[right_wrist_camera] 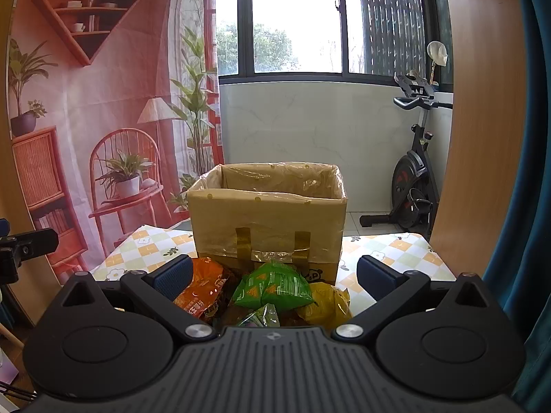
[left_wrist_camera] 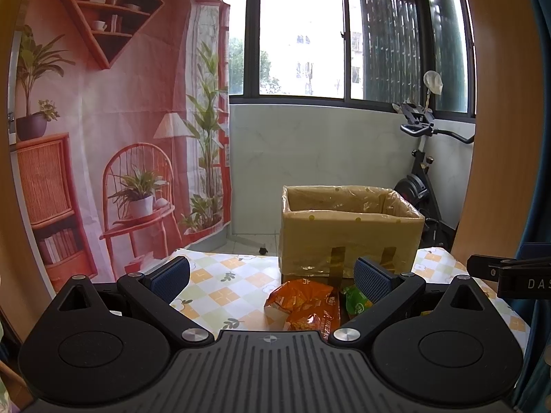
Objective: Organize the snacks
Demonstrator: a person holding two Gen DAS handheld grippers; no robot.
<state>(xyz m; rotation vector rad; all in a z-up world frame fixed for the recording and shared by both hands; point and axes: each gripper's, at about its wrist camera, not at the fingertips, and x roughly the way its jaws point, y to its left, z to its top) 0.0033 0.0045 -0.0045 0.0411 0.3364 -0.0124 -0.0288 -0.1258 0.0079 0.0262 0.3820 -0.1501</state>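
Both grippers, left gripper point(left_wrist_camera: 272, 275) and right gripper point(right_wrist_camera: 274, 273), spread wide and empty: best closing low on the green packet point(right_wrist_camera: 275, 285), then lifting clear into the lined box point(right_wrist_camera: 268, 206).

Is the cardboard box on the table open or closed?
Open: the cardboard box stands upright, no lid or flaps cover its plastic-lined rim. Its contents cannot be seen.

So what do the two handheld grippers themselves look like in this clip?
Both look alike. The left gripper and right gripper have matte black bodies with a ribbed grey front plate, round silver pivot bolts, angular black linkage arms and blue textured pads on the fingers. A black part at the left view's right edge shows white letters "DAS". No cables, hands or sleeves show.
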